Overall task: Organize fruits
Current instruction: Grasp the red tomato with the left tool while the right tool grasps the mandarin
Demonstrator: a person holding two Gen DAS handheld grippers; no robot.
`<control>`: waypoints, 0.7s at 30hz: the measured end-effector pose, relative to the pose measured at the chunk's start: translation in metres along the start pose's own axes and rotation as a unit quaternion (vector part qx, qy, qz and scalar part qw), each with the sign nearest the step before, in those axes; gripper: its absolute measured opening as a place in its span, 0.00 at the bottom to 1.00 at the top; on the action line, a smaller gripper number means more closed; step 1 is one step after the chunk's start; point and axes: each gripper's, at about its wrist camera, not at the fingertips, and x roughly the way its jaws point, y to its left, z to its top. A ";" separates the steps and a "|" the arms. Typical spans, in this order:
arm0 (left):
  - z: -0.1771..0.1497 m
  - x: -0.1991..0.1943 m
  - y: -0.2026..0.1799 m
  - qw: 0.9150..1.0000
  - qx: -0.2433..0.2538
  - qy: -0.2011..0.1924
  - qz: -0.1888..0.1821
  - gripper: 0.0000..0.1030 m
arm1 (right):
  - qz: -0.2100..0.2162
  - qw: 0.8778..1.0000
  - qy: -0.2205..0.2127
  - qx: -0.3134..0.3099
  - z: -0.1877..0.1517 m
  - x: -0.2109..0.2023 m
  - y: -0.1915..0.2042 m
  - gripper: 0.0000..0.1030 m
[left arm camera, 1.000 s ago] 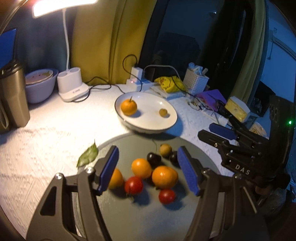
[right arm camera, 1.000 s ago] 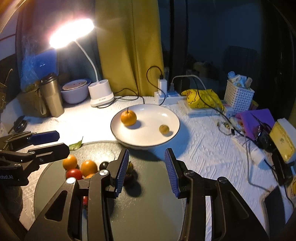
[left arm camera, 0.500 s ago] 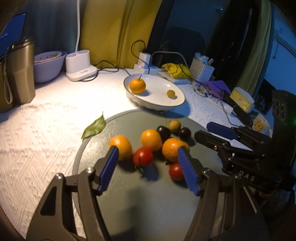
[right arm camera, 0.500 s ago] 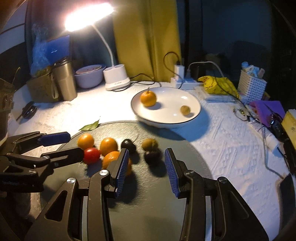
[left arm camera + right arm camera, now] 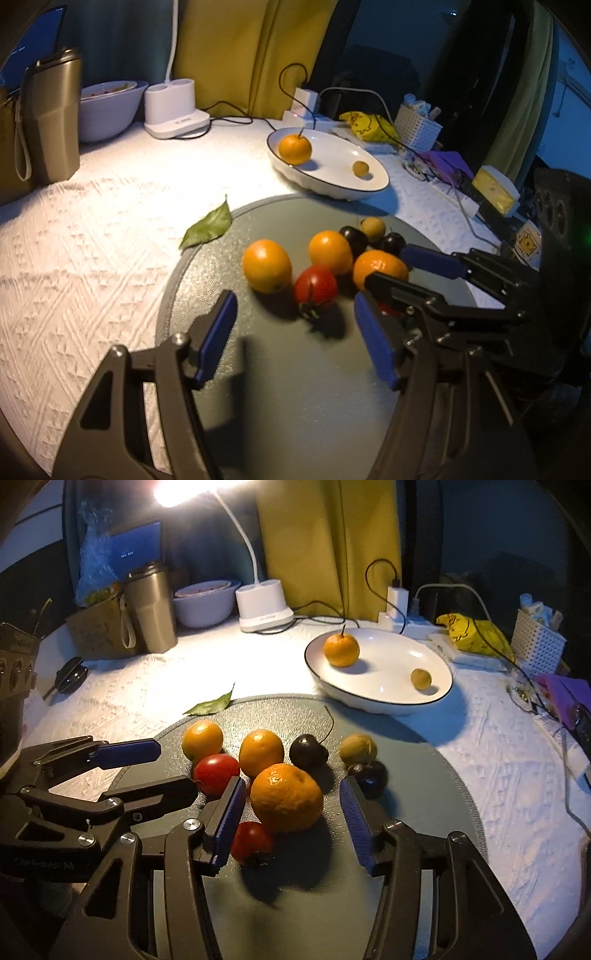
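A round grey mat point(image 5: 332, 904) point(image 5: 303, 398) holds a cluster of fruit: three oranges, two red tomatoes, two dark plums and a small yellow-green fruit. My right gripper point(image 5: 291, 818) is open, with the largest orange point(image 5: 286, 797) between its blue pads. My left gripper point(image 5: 295, 334) is open, just short of a red tomato point(image 5: 316, 286). A white plate point(image 5: 388, 686) behind the mat holds an orange point(image 5: 341, 650) and a small yellowish fruit point(image 5: 420, 679).
A green leaf point(image 5: 210, 706) lies at the mat's far left edge. A lamp base point(image 5: 263, 607), a steel tumbler point(image 5: 149, 613), a bowl point(image 5: 205, 602), cables, a white basket point(image 5: 539, 640) and clutter line the back and right.
Both grippers have pulled back toward me and the views have shifted, so more of the fruit cluster shows. The right gripper now straddles the large orange. Both stay open.
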 end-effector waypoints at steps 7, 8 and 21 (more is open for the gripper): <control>0.002 0.005 -0.005 1.000 0.014 0.003 -0.011 0.65 | 0.017 0.999 0.023 0.021 0.002 0.012 -0.008 0.54; 0.003 0.006 -0.006 1.000 0.017 0.003 -0.014 0.65 | 0.022 0.999 0.023 0.024 0.002 0.012 -0.009 0.54; 0.006 0.021 -0.026 0.998 0.051 0.025 -0.013 0.50 | 0.047 0.998 0.005 0.031 0.001 0.003 -0.023 0.44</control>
